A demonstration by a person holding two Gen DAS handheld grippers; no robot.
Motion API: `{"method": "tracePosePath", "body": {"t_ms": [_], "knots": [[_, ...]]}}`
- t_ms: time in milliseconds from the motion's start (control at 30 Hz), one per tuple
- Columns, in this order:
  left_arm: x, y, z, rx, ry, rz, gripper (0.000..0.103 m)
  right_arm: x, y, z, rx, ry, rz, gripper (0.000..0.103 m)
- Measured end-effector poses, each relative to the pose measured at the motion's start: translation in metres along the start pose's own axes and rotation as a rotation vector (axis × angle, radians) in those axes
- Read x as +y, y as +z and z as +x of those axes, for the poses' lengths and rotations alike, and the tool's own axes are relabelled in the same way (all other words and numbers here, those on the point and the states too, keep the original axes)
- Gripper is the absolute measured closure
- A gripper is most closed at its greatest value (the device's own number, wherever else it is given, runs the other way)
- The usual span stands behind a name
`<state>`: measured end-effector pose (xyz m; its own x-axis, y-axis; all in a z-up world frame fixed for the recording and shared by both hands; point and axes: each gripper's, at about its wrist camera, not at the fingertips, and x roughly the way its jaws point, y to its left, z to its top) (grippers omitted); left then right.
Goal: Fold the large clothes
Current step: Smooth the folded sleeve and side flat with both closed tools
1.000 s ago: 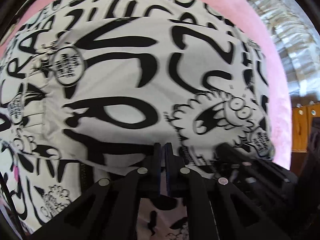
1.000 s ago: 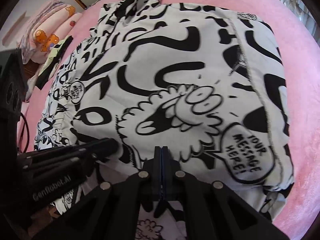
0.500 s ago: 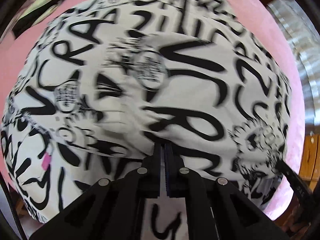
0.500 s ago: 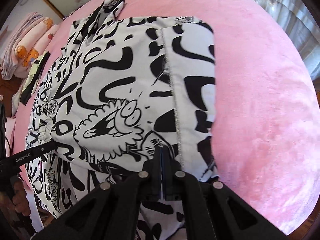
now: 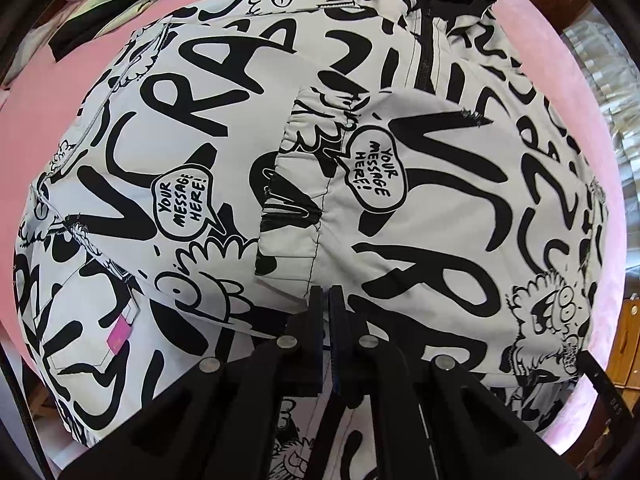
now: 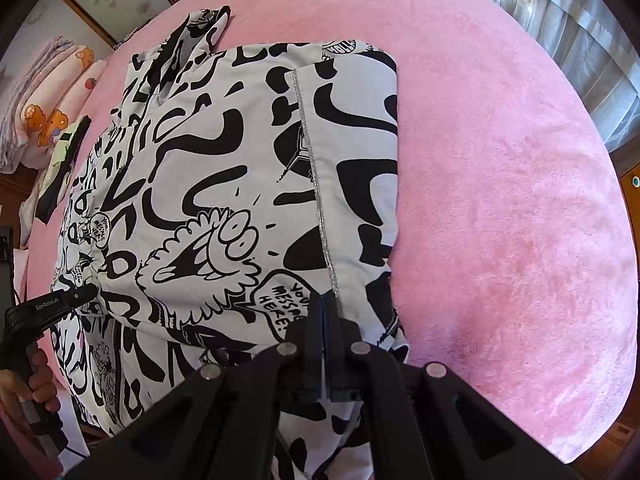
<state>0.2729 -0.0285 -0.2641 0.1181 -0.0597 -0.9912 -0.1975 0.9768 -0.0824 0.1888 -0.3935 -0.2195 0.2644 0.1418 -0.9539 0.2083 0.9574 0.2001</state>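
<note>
A large white jacket with black graffiti print point(image 5: 420, 184) lies spread on a pink bed; it also shows in the right wrist view point(image 6: 224, 184). A sleeve with an elastic cuff point(image 5: 304, 184) lies folded across its front. My left gripper point(image 5: 325, 300) is shut on the near edge of that sleeve fold. My right gripper point(image 6: 322, 308) is shut on the jacket's near edge, close to its right side fold. The left gripper also shows in the right wrist view point(image 6: 84, 294), at the jacket's left side.
The pink bed cover point(image 6: 500, 200) stretches bare to the right of the jacket. Folded pink bedding point(image 6: 48, 108) and a green and black garment point(image 6: 64, 160) lie at the far left. Curtains point(image 6: 568, 20) hang beyond the bed.
Both grippers have pulled back toward the near edge, still shut on the fabric. The sleeve now lies flat across the jacket's front, and more of the whole jacket is in view.
</note>
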Motion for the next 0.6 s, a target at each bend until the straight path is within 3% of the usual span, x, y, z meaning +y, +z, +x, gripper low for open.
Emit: {"method": "tracePosePath", "body": {"t_ms": [600], "knots": [[-0.009,0.024,0.051,-0.002,-0.026,-0.047,0.101,-0.013,-0.003,0.044,0.037,0.045,0.059,0.103]]}}
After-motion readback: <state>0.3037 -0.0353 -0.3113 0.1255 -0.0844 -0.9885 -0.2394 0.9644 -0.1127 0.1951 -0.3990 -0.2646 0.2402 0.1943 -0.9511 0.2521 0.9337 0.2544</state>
